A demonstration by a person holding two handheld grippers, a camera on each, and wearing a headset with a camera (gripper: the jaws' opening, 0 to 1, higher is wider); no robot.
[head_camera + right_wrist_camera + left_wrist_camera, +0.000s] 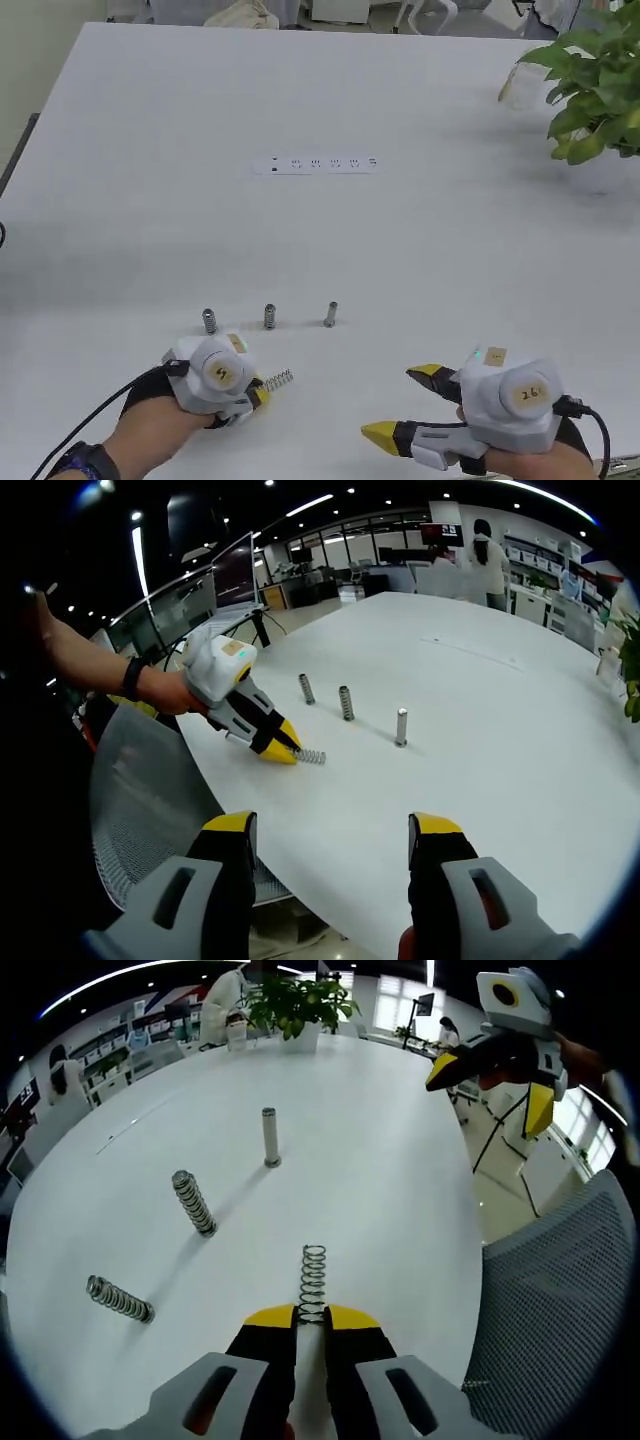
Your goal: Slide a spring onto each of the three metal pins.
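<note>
Left gripper view: left tool (312,1318) was clamped on near end of spring (313,1272), free end projecting forward, well short of bare pin (269,1137). Spring judged light, springy, prone to bend sideways; end hold left bore open, gentle squeeze advisable. Right tool (330,825) jaws stood apart, empty.

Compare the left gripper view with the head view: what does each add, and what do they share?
Left gripper view adds a close look along the left gripper, jaws shut on the spring's near end, plus a mesh chair back. Head view adds the hand holding that gripper and its dark wristband. Shared: two pins already wearing springs, one bare pin, the open right gripper, the plant.
</note>
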